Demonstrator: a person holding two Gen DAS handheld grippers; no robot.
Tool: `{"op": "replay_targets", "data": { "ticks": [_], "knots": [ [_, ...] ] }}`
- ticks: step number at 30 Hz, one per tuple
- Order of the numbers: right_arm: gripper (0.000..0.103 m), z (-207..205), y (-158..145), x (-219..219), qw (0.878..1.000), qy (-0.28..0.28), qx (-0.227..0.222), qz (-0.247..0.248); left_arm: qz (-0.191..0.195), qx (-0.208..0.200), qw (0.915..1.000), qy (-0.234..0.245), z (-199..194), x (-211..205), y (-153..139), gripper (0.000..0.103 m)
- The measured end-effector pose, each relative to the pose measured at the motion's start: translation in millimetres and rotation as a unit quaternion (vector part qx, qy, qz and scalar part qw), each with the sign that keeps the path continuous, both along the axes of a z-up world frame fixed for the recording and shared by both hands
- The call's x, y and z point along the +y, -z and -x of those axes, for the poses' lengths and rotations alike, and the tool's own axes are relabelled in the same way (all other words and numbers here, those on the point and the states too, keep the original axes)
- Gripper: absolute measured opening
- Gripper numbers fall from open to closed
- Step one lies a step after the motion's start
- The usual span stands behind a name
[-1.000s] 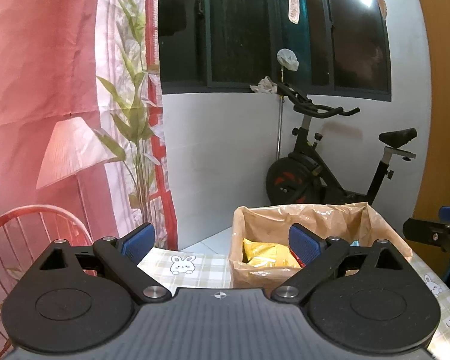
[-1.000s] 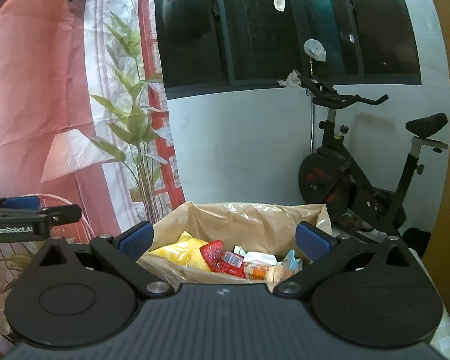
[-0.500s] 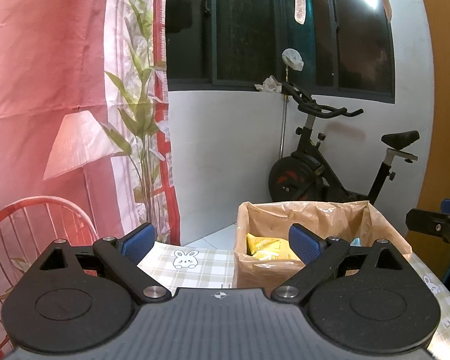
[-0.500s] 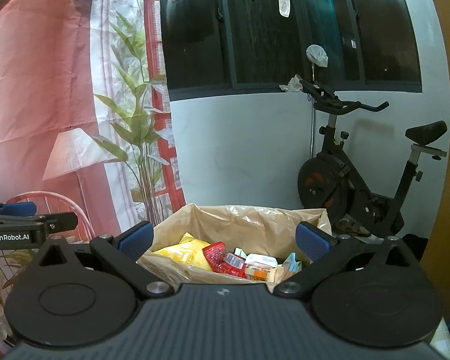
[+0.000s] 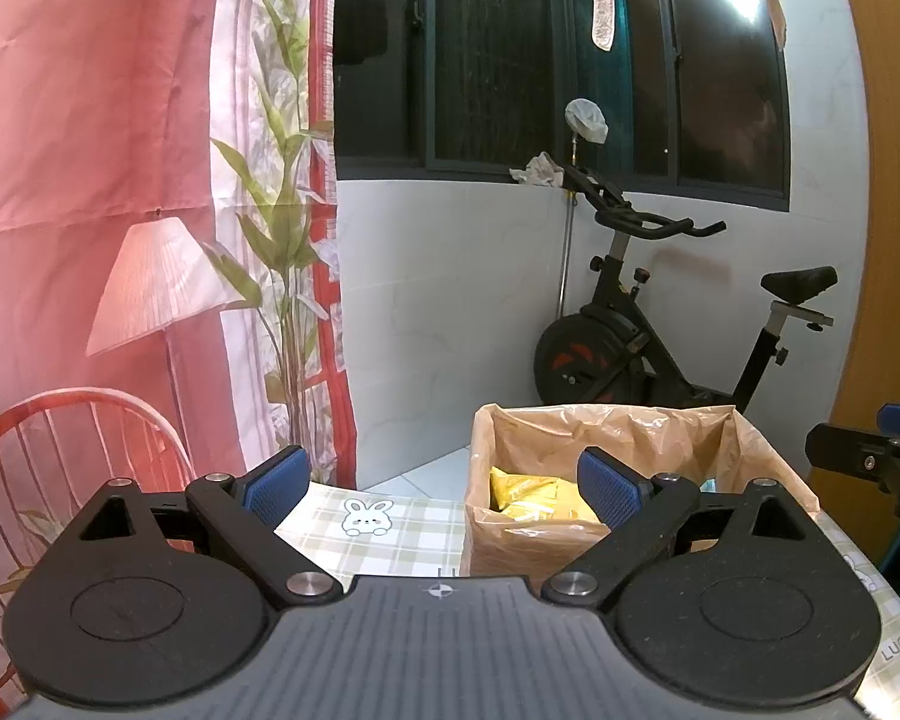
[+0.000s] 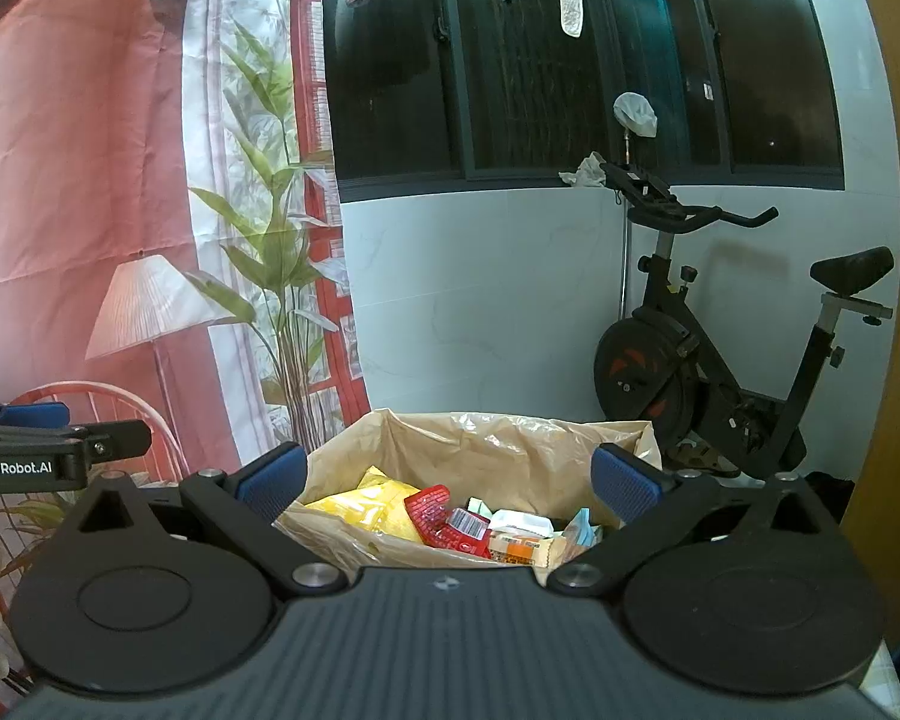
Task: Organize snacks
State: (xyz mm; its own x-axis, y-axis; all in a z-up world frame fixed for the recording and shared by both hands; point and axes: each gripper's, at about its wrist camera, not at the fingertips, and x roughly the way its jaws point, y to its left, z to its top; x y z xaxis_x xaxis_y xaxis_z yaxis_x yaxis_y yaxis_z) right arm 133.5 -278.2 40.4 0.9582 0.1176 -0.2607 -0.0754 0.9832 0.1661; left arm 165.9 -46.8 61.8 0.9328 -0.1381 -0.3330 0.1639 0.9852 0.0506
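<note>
A box lined with a tan plastic bag stands on the checked tablecloth. Inside lie a yellow snack bag, a red packet, and several smaller white, orange and teal packs. My right gripper hovers open just in front of and above the box, nothing between its blue pads. My left gripper is open too, held to the left of the lined box, with only the yellow bag showing inside from this side. Each gripper's tip shows at the edge of the other's view.
A black exercise bike stands behind the table against the white wall. A red wire chair sits at the left, before a pink printed curtain. A wooden door borders the right.
Both grippers have pulled back and risen slightly, so the box sits a little lower and farther in each view. Both stay open and empty.
</note>
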Motion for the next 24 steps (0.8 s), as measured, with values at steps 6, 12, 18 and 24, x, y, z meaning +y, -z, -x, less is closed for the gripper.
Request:
{"op": "replay_targets", "data": {
  "ticks": [6, 12, 18, 24],
  "knots": [
    [0.103, 0.4, -0.1, 0.2, 1.0, 0.0, -0.001, 0.001, 0.001, 0.0, 1.0, 0.0, 0.0, -0.4, 0.1, 0.097],
    [0.103, 0.0, 0.8, -0.9, 1.0, -0.002, 0.0, 0.002, 0.003, 0.001, 1.0, 0.0, -0.7, -1.3, 0.0, 0.097],
    [0.103, -0.8, 1.4, -0.8, 1.0, -0.003, 0.0, 0.003, 0.006, 0.003, 1.0, 0.001, -1.4, -1.0, 0.7, 0.097],
    [0.103, -2.7, 2.9, -1.8, 1.0, -0.004, 0.002, 0.004, 0.008, 0.006, 0.9999, 0.002, -4.8, 0.0, 2.6, 0.097]
  ]
}}
